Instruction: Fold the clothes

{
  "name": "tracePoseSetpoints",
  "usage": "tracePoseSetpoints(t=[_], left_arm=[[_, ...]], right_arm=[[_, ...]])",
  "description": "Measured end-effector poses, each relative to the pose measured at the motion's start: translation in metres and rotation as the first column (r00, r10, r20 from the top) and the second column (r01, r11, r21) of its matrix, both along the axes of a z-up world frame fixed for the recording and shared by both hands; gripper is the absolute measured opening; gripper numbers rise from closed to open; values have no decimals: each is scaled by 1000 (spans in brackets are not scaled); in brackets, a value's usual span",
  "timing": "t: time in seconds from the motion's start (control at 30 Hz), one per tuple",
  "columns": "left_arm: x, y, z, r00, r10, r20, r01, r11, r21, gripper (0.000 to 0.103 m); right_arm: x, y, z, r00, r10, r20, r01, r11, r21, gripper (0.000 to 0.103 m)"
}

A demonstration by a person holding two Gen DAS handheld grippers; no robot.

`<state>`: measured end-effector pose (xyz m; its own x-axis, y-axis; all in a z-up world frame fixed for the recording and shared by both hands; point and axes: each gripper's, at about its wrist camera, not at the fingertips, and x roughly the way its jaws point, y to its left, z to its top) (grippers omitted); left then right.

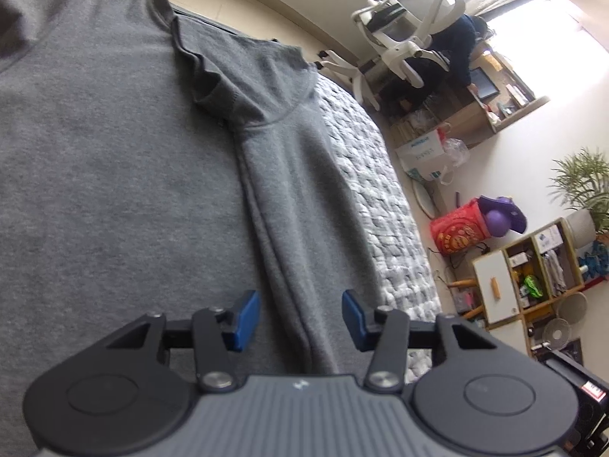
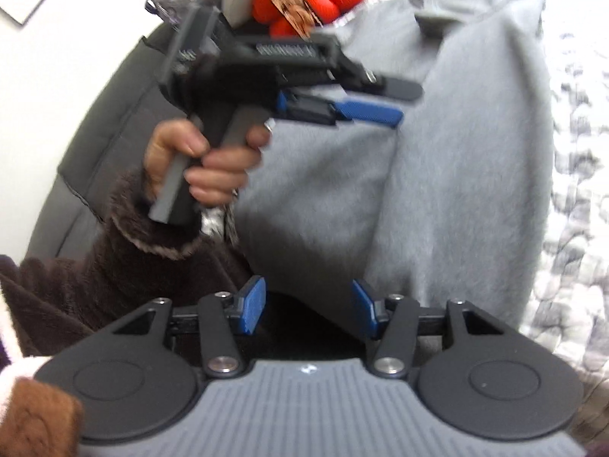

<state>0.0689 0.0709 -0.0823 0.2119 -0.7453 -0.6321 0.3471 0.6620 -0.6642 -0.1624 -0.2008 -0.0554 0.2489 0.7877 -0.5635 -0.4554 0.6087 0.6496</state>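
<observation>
Little can be read. A white box (image 1: 420, 151) on the floor near the bed bears blue printing, too small and blurred to make out. A red bag (image 1: 458, 231) shows a gold pattern, with no legible characters.

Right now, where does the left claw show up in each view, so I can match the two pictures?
Left wrist view: the left claw sits at bottom centre, blue pads apart over a folded sleeve of the grey shirt.
Right wrist view: the left claw is upper centre, reaching in from the left.
Shared landmark: the grey shirt.
</observation>
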Motion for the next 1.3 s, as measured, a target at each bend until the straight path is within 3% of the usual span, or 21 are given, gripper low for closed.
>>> tracePoseSetpoints(t=[0.1, 0.37, 0.57, 0.87, 1.0, 1.07, 1.2, 1.3], left_arm=[[-3, -6, 1, 999, -32, 1, 32, 999, -20, 43], [-5, -17, 0, 997, -81, 1, 81, 997, -11, 37], [-10, -17, -1, 996, -90, -7, 90, 996, -1, 37], [-15, -13, 2, 996, -88, 1, 88, 996, -2, 37], [-14, -14, 3, 996, -88, 2, 88, 996, -6, 37], [-14, -13, 3, 996, -87, 2, 87, 996, -6, 37], [-14, -13, 2, 997, -79, -1, 79, 997, -6, 36], [-14, -11, 2, 997, -72, -3, 72, 997, -8, 30]], right_arm=[[-5, 4, 6, 999, -4, 36, 3, 1000, 15, 55], [-16, 46, -4, 997, -71, 14, 72, 991, -117, 55], [-35, 55, -5, 972, -191, 136, 224, 930, -293, 55], [-44, 57, 5, 919, -272, 287, 376, 826, -420, 55], [-40, 55, 1, 908, -285, 307, 403, 797, -450, 55], [-39, 52, -4, 900, -290, 324, 420, 776, -470, 51], [-35, 52, -15, 881, -306, 361, 458, 741, -490, 23], [-33, 39, -10, 878, -333, 345, 467, 759, -455, 5]])
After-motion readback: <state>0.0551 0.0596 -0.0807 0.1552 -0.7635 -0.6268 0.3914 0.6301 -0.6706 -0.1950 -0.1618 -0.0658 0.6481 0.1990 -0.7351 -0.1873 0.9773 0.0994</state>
